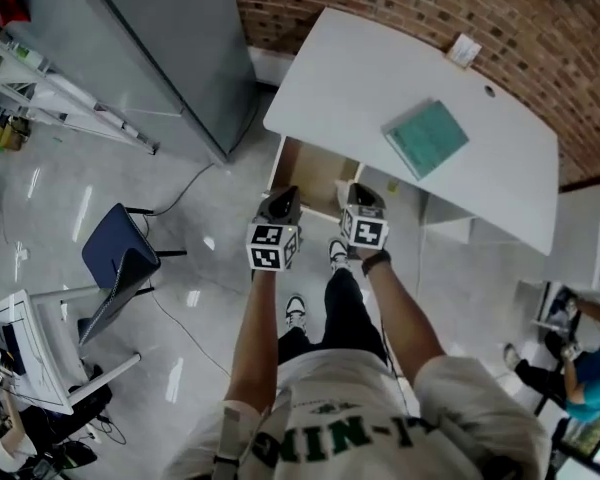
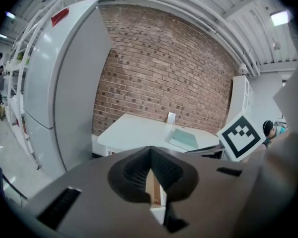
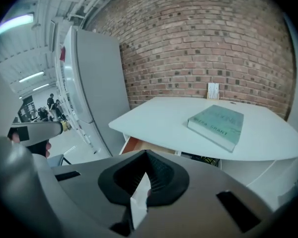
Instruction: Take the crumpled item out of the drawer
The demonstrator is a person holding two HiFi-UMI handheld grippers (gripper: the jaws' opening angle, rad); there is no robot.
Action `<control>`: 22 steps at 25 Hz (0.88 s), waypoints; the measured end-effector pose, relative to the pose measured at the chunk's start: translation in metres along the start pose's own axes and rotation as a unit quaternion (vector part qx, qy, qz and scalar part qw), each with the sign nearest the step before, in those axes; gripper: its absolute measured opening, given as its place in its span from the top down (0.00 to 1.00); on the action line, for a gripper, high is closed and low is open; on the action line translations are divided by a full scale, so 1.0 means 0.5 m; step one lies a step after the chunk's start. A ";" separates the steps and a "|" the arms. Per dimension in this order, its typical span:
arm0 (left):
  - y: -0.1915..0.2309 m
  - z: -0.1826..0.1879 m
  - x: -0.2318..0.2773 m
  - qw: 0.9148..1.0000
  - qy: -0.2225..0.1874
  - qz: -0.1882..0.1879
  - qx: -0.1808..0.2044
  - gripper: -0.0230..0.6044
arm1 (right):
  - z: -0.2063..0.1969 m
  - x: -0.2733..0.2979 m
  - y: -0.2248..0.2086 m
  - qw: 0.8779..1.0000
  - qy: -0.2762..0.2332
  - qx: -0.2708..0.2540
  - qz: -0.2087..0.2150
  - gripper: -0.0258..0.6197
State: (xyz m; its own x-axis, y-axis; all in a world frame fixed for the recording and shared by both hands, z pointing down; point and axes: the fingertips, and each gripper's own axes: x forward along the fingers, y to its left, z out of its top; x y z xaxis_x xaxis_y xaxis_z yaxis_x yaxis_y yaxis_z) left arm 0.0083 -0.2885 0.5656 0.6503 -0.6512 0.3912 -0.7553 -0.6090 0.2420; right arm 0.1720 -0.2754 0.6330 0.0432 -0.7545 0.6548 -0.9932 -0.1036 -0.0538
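Crumpled item: not made out in any view, judged to lie inside open drawer [image 1: 306, 168] just beyond left tongs [image 1: 279, 206] and right tongs [image 1: 363, 198], both closed with nothing evidently held; removal outstanding.

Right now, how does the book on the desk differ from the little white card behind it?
The book is teal and lies flat; the card is white and stands upright. The book is much bigger than the card. The book sits mid-desk, the card at the back edge. Both rest on the white desk.
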 end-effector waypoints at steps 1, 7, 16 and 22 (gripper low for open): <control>-0.004 0.012 -0.010 1.000 0.001 0.002 0.008 0.98 | 0.015 -0.019 0.002 1.000 -0.011 0.000 0.001 0.96; -0.042 0.099 -0.069 0.998 -0.009 0.012 0.053 0.98 | 0.092 -0.137 0.001 0.997 -0.079 0.009 0.000 0.96; -0.108 0.184 -0.178 0.995 -0.043 0.019 0.091 0.98 | 0.196 -0.325 0.006 0.984 -0.176 0.024 0.000 0.96; -0.143 0.245 -0.250 0.990 -0.087 0.011 0.107 0.98 | 0.232 -0.443 0.021 0.972 -0.234 0.016 -0.002 0.96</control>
State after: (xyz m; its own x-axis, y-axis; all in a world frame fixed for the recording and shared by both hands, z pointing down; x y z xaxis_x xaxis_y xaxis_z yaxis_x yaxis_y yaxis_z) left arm -0.0090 -0.2190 0.3906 0.6514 -0.7225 0.2316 -0.7478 -0.6630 0.0348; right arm 0.1647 -0.1845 0.3997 0.0985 -0.9653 0.2417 -0.9893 -0.1212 -0.0809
